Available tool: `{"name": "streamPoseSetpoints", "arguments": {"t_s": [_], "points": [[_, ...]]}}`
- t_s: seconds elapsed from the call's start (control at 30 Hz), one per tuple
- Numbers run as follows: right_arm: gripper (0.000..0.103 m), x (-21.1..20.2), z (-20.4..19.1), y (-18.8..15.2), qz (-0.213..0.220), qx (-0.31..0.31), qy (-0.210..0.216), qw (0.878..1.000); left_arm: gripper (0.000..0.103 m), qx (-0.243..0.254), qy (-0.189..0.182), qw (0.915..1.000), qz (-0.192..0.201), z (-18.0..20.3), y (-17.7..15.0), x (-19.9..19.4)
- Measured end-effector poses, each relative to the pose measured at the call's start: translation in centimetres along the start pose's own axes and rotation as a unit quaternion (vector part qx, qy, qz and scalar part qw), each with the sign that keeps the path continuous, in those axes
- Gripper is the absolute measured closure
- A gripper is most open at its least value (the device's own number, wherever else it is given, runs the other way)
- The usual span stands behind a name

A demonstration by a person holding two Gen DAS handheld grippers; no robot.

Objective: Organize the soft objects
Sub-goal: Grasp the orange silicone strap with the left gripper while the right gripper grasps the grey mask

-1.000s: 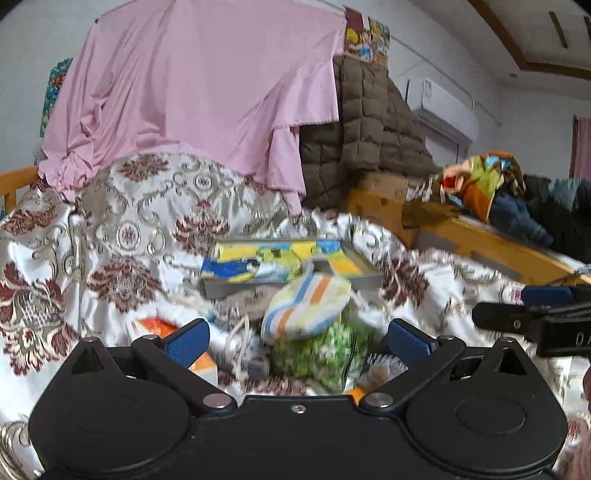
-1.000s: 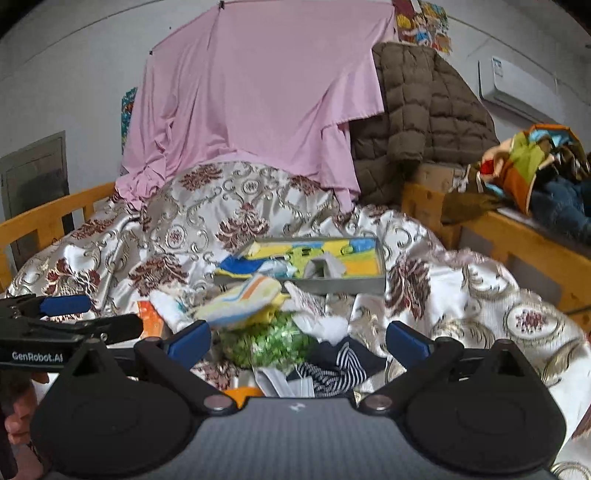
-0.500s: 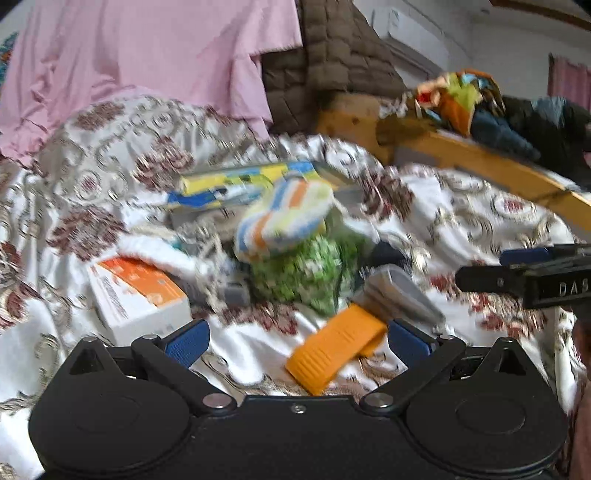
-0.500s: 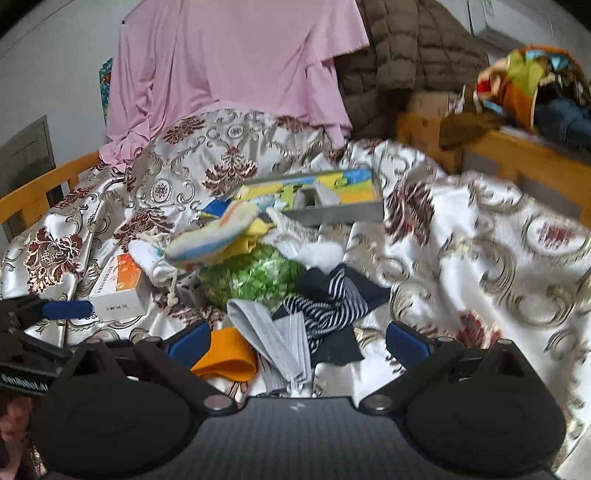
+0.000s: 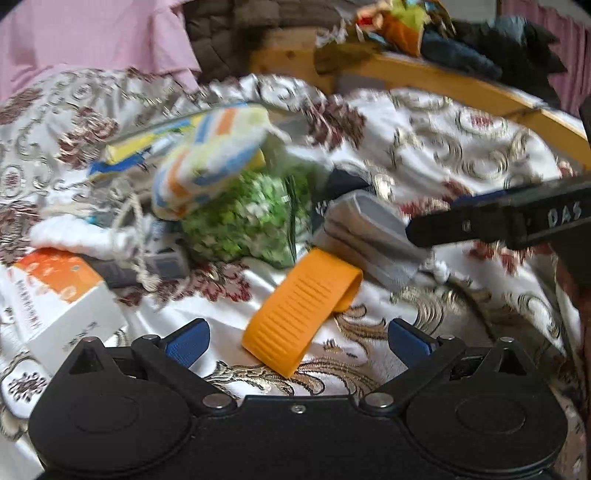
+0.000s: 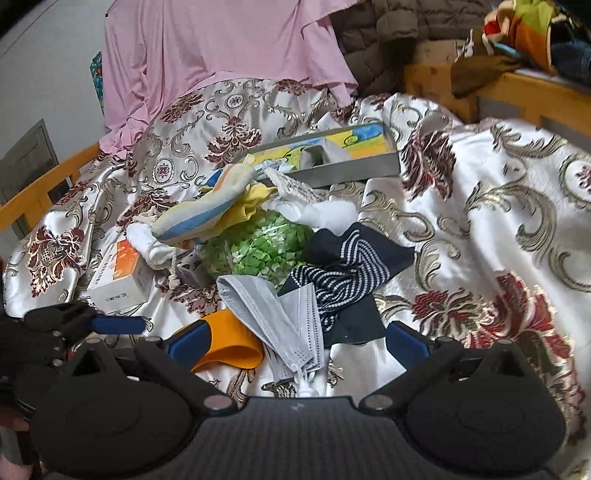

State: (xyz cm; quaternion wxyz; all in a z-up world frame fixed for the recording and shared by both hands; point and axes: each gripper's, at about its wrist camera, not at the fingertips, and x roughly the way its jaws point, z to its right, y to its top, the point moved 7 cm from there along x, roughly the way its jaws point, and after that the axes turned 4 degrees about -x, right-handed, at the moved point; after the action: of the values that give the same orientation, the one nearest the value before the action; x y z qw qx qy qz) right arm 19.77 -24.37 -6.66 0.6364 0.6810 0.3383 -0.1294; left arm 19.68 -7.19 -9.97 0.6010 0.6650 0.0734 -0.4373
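A heap of soft things lies on a floral satin bedspread (image 6: 498,206). An orange band (image 5: 303,308) lies nearest, between the fingers of my open left gripper (image 5: 297,339); it also shows in the right wrist view (image 6: 231,343). Grey face masks (image 6: 280,317) and a navy striped sock (image 6: 347,273) lie just ahead of my open, empty right gripper (image 6: 295,341). Behind them are a green bag (image 6: 258,247), a striped pastel sock (image 6: 207,214) and white cloth (image 6: 332,212). The right gripper's finger (image 5: 498,218) shows at right in the left wrist view.
A white and orange carton (image 6: 118,273) lies at left. A flat tray with colourful contents (image 6: 332,155) sits behind the heap. A pink sheet (image 6: 221,48) and brown quilted coat (image 6: 388,29) hang at the back. A wooden bed rail (image 6: 517,92) carries clothes at right.
Both grippers have moved forward and tilted down toward the heap. The orange band and grey masks have come close to the fingers. Both grippers stay open.
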Motion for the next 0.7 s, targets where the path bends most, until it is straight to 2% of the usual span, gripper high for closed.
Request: {"name": "streamPoseSetpoints", "arguments": {"t_s": [0.17, 0.27, 0.33, 0.5, 0.6, 0.7], "points": [[0.007, 1.6, 0.3, -0.4, -0.025, 0.017, 0.023, 0.999, 0.001, 0.028, -0.008, 0.9992, -0.025, 0.2, 0.0, 1.8], [0.013, 2.5, 0.4, -0.6, -0.04, 0.024, 0.032, 0.998, 0.001, 0.039, -0.011, 0.9985, -0.037, 0.0, 0.0, 2.8], [0.02, 2.7, 0.3, -0.8, -0.045, 0.029, 0.043, 0.998, 0.001, 0.037, -0.017, 0.9983, -0.043, -0.3, 0.0, 3.4], [0.021, 3.7, 0.2, -0.9, -0.052, 0.038, 0.047, 0.997, 0.001, 0.025, -0.036, 0.9978, -0.051, -0.6, 0.1, 4.6], [0.021, 4.5, 0.6, -0.9, -0.059, 0.054, 0.048, 0.996, 0.001, 0.034, -0.047, 0.9971, -0.051, -0.4, 0.1, 5.1], [0.025, 4.9, 0.8, -1.0, -0.061, 0.063, 0.049, 0.995, 0.001, 0.044, -0.05, 0.9965, -0.051, -0.2, 0.1, 5.4]]}}
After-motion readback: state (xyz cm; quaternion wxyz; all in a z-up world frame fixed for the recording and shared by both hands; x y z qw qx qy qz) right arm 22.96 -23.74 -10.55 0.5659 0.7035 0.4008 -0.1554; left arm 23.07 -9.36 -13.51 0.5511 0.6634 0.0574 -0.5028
